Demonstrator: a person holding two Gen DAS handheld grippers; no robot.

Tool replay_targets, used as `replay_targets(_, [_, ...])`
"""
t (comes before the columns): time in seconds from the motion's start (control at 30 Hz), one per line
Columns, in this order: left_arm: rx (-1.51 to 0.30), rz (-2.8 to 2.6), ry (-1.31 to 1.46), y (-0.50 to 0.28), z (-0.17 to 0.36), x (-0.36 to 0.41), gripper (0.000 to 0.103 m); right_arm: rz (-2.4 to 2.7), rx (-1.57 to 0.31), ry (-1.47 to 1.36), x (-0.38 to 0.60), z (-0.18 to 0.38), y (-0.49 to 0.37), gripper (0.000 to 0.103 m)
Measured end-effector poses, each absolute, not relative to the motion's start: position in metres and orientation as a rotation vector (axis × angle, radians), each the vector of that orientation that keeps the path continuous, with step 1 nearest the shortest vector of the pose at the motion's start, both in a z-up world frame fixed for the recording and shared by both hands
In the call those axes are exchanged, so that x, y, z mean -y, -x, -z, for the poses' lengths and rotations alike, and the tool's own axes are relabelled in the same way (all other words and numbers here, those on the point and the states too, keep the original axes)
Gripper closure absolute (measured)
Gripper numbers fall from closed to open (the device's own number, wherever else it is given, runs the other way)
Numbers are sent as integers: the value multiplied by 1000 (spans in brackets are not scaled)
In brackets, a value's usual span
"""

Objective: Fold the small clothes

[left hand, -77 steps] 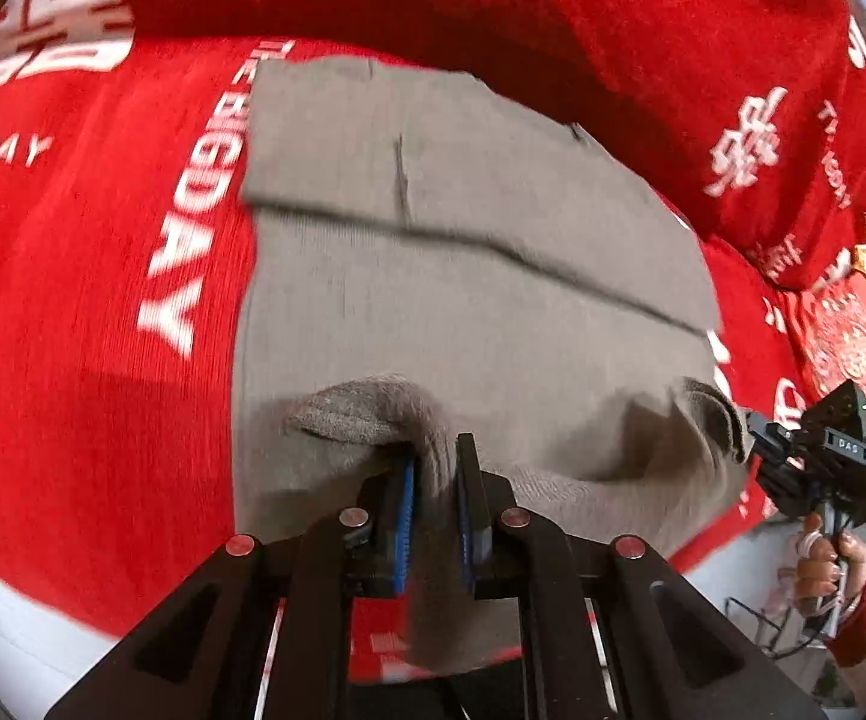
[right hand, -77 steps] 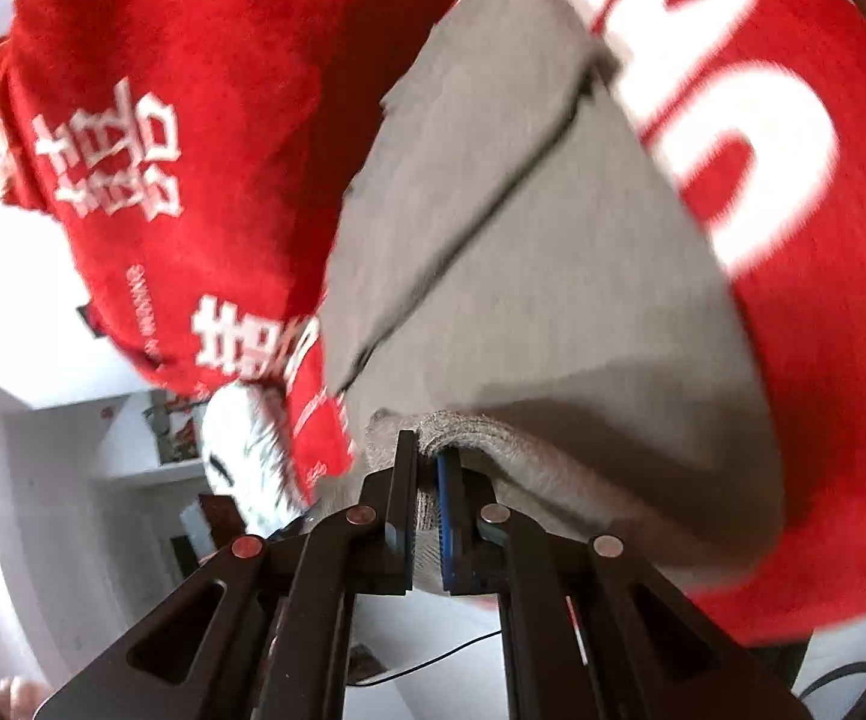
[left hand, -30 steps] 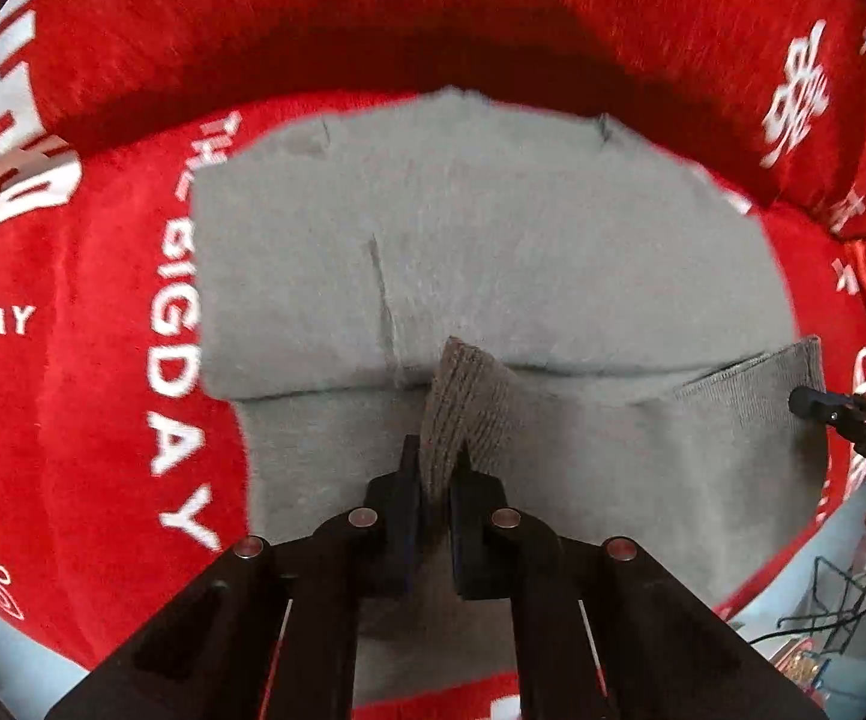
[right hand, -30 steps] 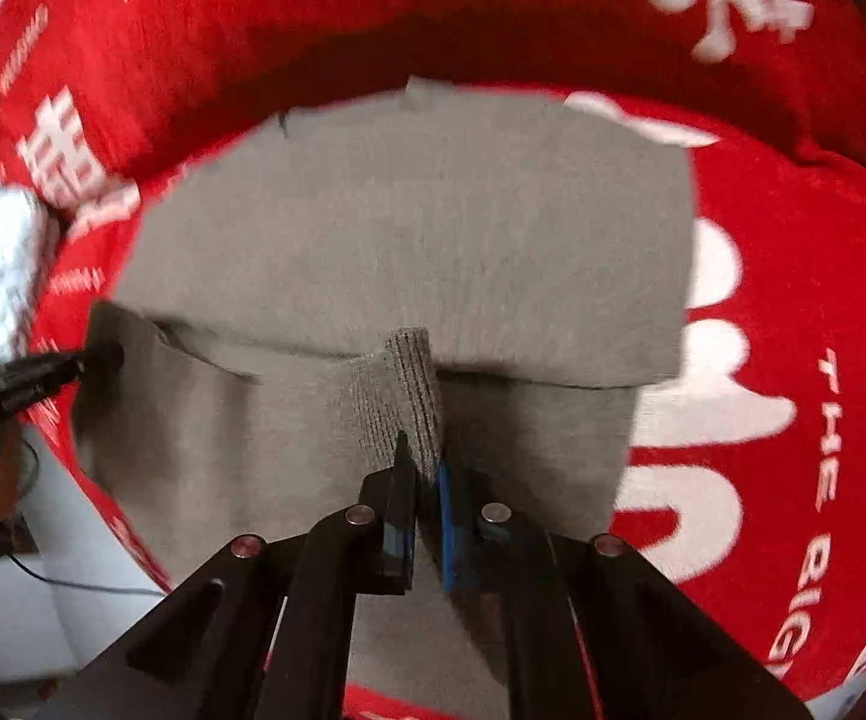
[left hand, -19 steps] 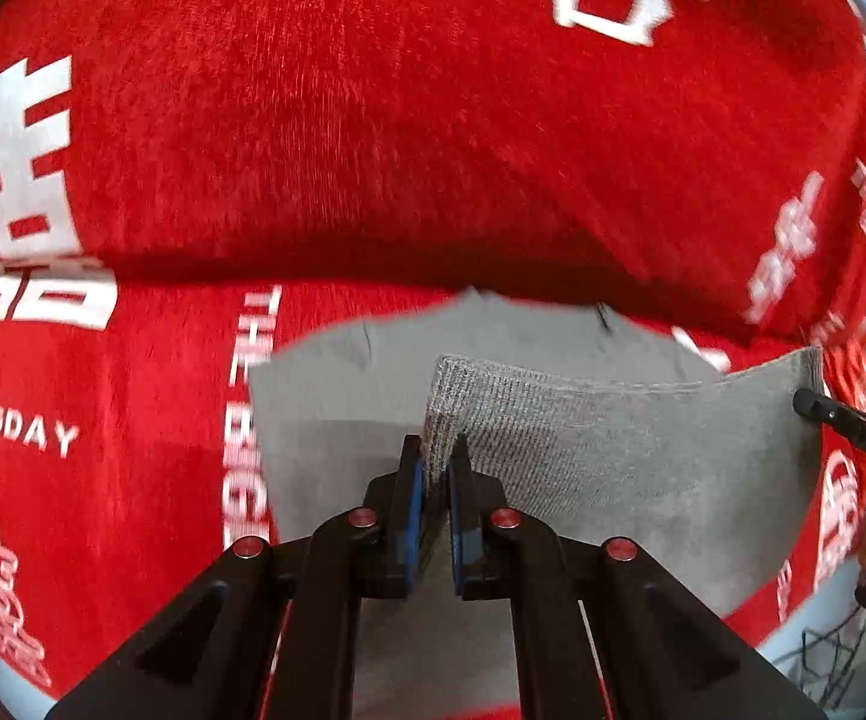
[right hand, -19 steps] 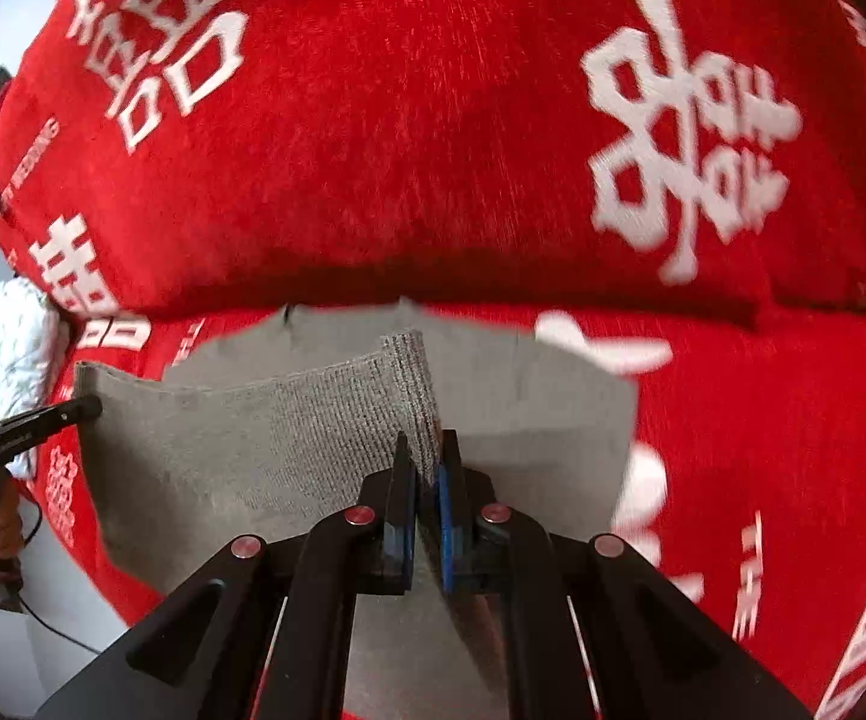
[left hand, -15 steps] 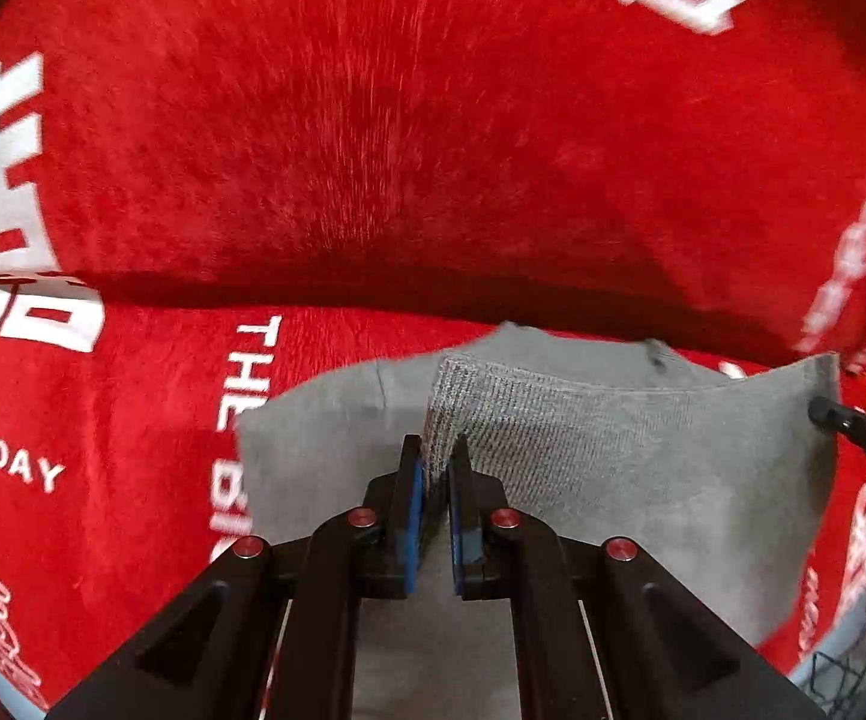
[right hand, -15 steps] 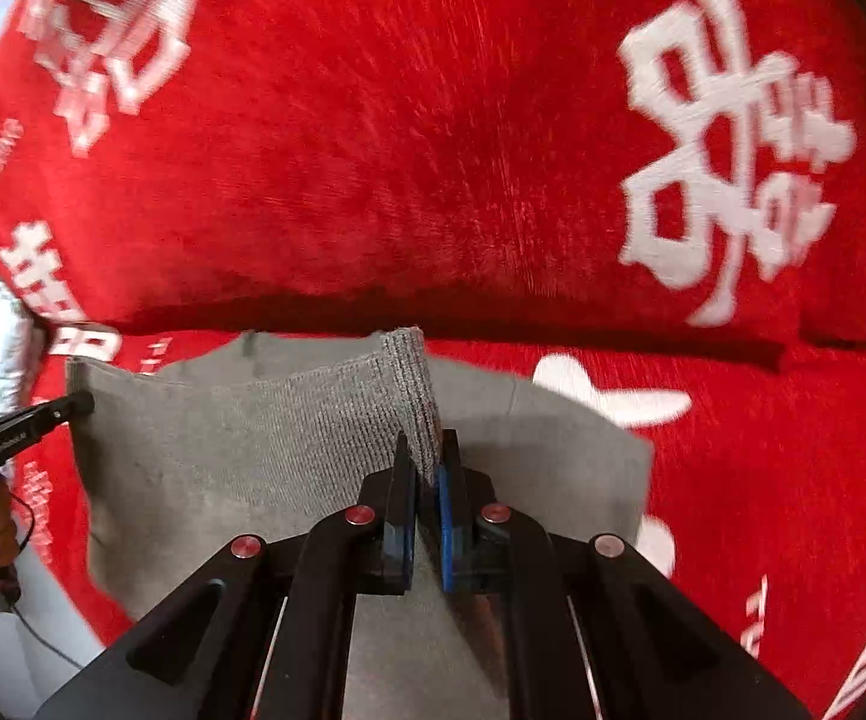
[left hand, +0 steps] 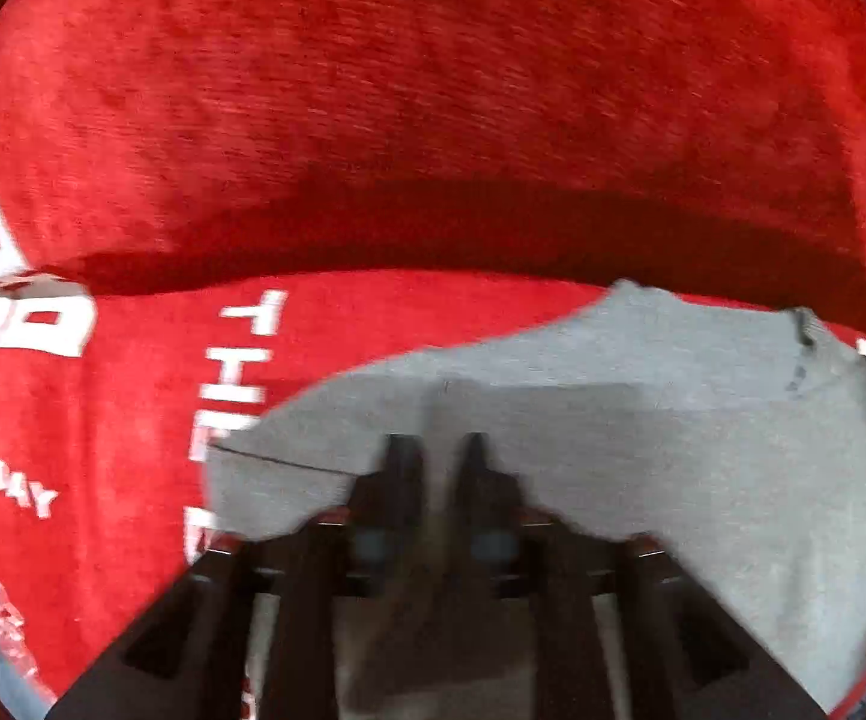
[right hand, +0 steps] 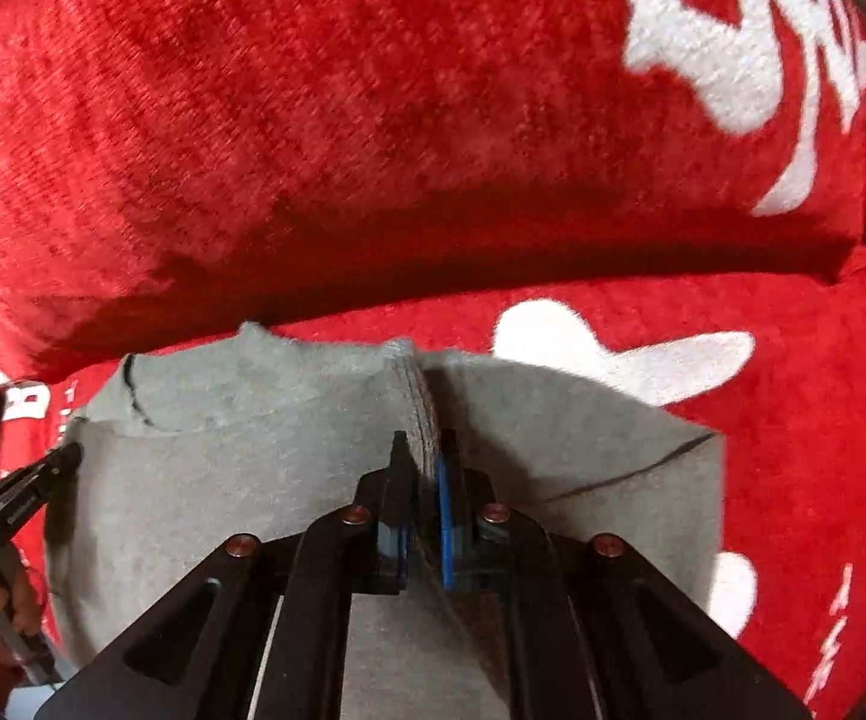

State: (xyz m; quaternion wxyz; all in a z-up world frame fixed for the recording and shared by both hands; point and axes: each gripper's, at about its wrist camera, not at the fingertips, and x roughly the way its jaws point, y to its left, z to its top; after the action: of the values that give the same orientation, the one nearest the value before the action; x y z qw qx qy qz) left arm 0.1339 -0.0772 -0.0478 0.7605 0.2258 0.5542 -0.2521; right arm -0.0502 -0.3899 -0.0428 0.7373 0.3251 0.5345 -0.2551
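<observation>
A grey knit garment (left hand: 703,450) lies on a red blanket (left hand: 372,120), its lower half folded up over its upper half. It also shows in the right wrist view (right hand: 222,468). My left gripper (left hand: 436,444) is low at the folded hem's left corner, its fingers a little apart with grey cloth between them; the view is blurred. My right gripper (right hand: 423,444) is shut on the ribbed hem at the right corner. The left gripper's tip (right hand: 42,474) shows at the garment's left edge in the right wrist view.
The red blanket with white lettering (right hand: 733,48) covers a raised cushion (right hand: 372,120) just behind the garment. White letters (left hand: 234,372) run along the blanket left of the garment.
Both grippers carried the hem forward and down over the garment's upper half, close to the cushion. The left fingers now stand slightly wider apart than half a second ago.
</observation>
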Motion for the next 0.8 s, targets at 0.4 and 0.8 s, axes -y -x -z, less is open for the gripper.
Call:
replay_targets(0.4, [-1286, 515, -382, -131, 21, 13, 36, 661, -1165, -793, 374, -3, 86, 69])
replay_targets(0.8, [-1294, 458, -488, -81, 35, -46, 21, 590, -1256, -624, 289, -4, 157, 69])
